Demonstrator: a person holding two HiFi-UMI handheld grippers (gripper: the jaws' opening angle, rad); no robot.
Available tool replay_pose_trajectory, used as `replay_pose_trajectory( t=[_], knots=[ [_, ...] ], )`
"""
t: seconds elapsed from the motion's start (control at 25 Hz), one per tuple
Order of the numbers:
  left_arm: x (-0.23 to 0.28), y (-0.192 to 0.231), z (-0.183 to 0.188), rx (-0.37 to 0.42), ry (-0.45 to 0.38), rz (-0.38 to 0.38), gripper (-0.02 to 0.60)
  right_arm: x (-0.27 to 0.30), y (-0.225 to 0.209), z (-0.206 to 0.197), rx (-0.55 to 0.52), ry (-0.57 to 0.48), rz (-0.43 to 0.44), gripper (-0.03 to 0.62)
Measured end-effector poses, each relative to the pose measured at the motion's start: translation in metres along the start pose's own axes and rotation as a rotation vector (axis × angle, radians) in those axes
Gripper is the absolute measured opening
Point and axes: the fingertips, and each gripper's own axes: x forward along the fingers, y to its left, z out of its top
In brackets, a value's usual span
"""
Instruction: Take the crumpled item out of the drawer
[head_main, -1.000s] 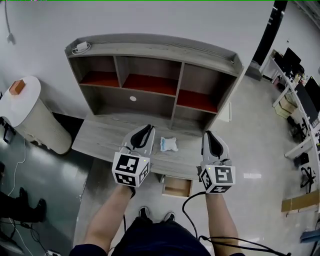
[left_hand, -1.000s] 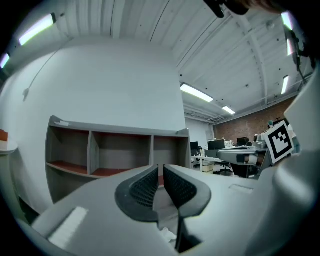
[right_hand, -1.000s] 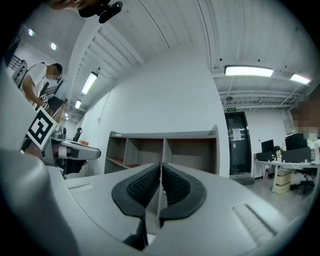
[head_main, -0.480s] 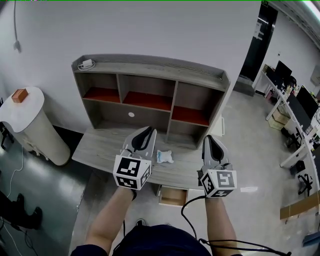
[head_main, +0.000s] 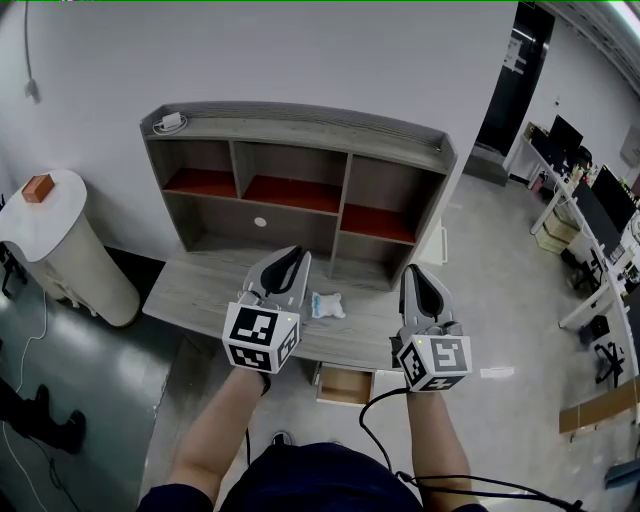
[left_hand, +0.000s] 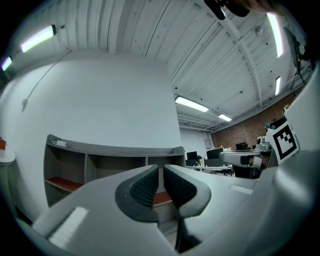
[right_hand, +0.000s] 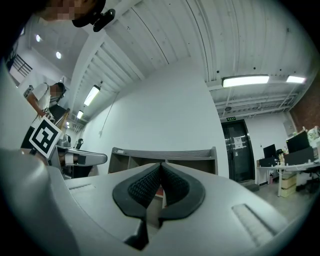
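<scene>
A crumpled pale blue-white item (head_main: 327, 305) lies on the grey wooden desk (head_main: 200, 290), between my two grippers in the head view. Under the desk's front edge a small wooden drawer (head_main: 345, 385) stands pulled open, and its inside looks bare. My left gripper (head_main: 292, 256) is held above the desk, just left of the item, shut and empty (left_hand: 161, 170). My right gripper (head_main: 412, 272) hovers to the item's right, jaws shut with nothing between them (right_hand: 161, 167). Both gripper views look level at the shelf unit and white wall.
A grey shelf unit (head_main: 300, 180) with red-floored cubbies stands on the desk's back, a white charger (head_main: 170, 125) on its top. A white round bin (head_main: 55, 245) with a small orange block (head_main: 36, 188) stands to the left. Office desks (head_main: 590, 220) fill the far right.
The head view has pulled back and tilted, so desk and shelf sit lower and smaller. Both grippers stay raised in much the same place. The crumpled item has not moved.
</scene>
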Motion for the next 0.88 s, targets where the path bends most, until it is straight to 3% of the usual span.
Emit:
replay_pose_trajectory(
  t=[0.88],
  knots=[
    [0.001, -0.011, -0.005, 0.001, 0.014, -0.002, 0.034, -0.005, -0.006, -0.001, 0.016, -0.005, 0.009, 0.008]
  ],
)
